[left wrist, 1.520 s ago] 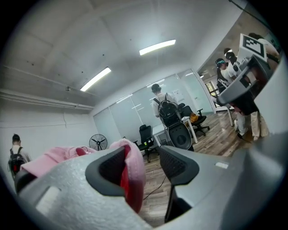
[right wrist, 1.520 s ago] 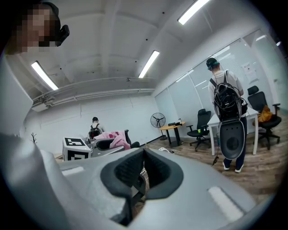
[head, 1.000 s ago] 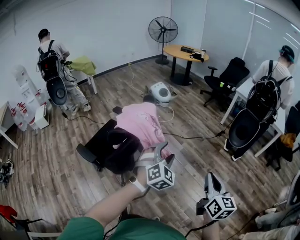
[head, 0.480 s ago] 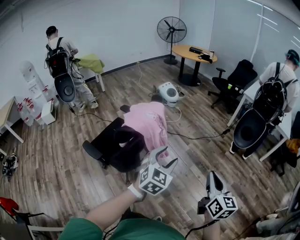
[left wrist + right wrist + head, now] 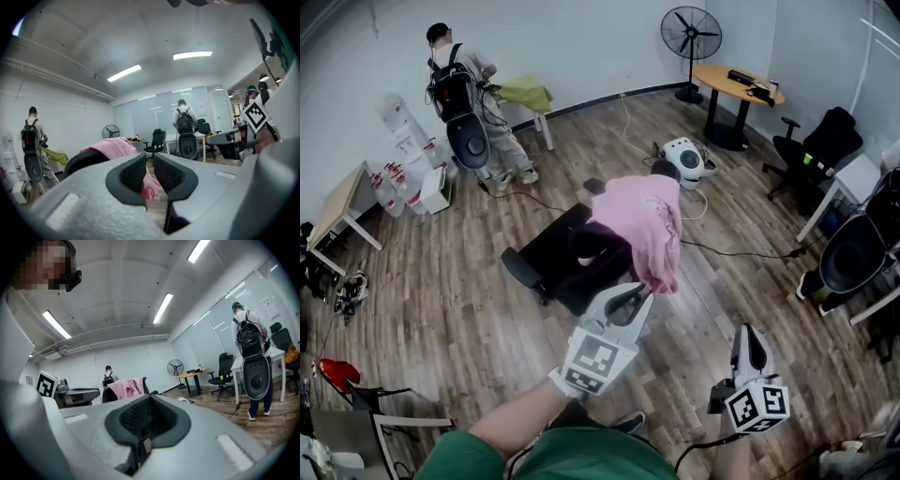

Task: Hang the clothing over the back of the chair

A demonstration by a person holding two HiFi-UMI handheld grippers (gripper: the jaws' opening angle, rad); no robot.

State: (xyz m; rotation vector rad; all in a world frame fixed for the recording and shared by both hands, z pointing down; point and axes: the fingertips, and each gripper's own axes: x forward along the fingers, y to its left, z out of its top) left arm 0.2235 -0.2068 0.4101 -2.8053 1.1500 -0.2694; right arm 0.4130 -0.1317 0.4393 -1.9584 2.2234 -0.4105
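Observation:
A pink garment [image 5: 642, 220] lies draped over the back of a black office chair [image 5: 567, 258] in the middle of the wooden floor. Its hem hangs down the near side. My left gripper [image 5: 630, 298] hovers just below that hem, apart from it. Its jaws are closing, with only a narrow gap left and nothing between them. In the left gripper view the garment [image 5: 112, 146] shows beyond the left gripper [image 5: 150, 176]. My right gripper [image 5: 748, 336] is lower right, shut and empty. In the right gripper view the garment [image 5: 125, 387] hangs far beyond the right gripper [image 5: 147, 416].
A person with a backpack [image 5: 459, 84] stands at the back left by a small table. A white device [image 5: 684, 157] and cables lie behind the chair. A fan [image 5: 691, 33], a round table [image 5: 741, 84] and a second black chair [image 5: 820, 141] stand at the right.
My left gripper has drawn back from the garment's hem, rolled over, and its wide-open jaws have narrowed to a slit. The right gripper has shifted a little. The garment stays on the chair.

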